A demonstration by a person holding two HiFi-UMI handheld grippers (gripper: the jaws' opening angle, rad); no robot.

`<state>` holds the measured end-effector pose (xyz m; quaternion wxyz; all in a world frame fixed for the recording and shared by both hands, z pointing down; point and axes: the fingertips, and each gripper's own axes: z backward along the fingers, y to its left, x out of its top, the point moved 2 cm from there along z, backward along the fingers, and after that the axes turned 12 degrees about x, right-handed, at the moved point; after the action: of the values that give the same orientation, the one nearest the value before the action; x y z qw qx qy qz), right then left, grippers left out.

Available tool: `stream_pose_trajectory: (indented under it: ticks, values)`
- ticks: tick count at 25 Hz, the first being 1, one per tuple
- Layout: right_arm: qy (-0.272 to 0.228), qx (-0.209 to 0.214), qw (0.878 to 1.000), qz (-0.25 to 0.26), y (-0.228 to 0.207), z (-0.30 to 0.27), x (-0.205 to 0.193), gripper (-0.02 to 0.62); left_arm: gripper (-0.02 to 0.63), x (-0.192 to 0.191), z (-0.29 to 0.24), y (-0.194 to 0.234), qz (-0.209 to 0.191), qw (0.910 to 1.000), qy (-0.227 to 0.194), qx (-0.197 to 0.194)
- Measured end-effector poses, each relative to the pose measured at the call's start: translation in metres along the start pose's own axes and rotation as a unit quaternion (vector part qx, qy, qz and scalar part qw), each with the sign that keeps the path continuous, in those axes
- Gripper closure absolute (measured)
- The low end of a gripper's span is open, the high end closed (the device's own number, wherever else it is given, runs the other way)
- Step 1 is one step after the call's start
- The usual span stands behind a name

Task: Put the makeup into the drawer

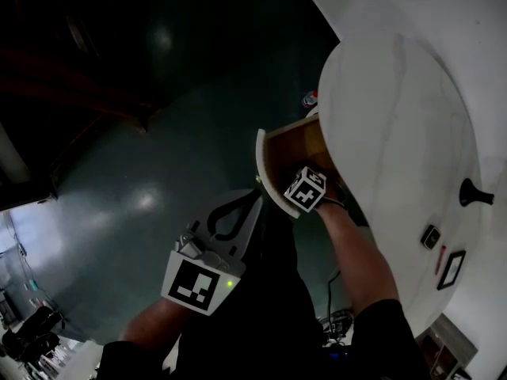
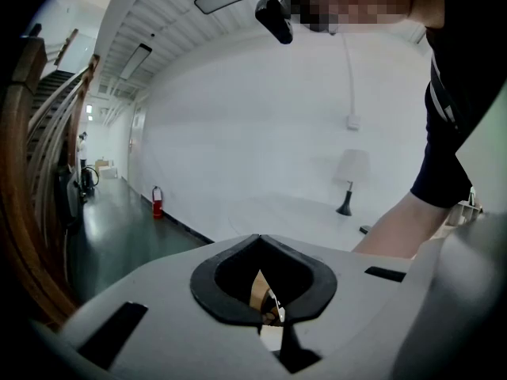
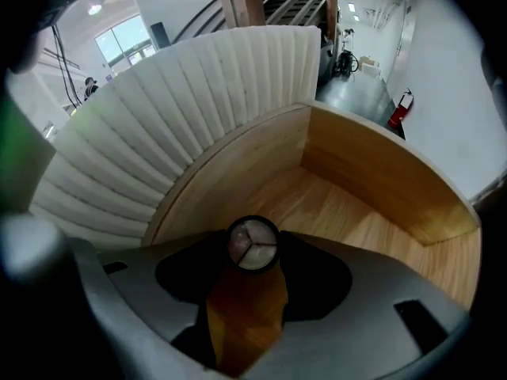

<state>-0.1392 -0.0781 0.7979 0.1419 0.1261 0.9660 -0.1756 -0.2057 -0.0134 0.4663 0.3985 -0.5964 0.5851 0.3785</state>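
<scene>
Round makeup compact (image 3: 253, 242) sits clamped between the right gripper (image 3: 252, 255) jaws, pointed steeply down over the open wooden drawer (image 3: 380, 172), not touching the drawer floor. The drawer sticks out from under the white tabletop (image 1: 396, 133), its ribbed white front (image 3: 158, 133) nearest the person. Left gripper (image 2: 265, 307) hangs well apart from the drawer, jaws together, nothing in them. Step looks like placing: next move likely calls for lowering the compact to the bare floor, then spreading the jaws.
</scene>
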Motion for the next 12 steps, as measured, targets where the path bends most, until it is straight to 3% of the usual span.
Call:
stream_pose_trajectory:
  ticks: [12]
  values:
    - [0.042,0.043,0.998,0.006,-0.004,-0.017,-0.006,0.377,0.595,-0.007,0.0,-0.002,0.008,0.9999,0.006,0.01]
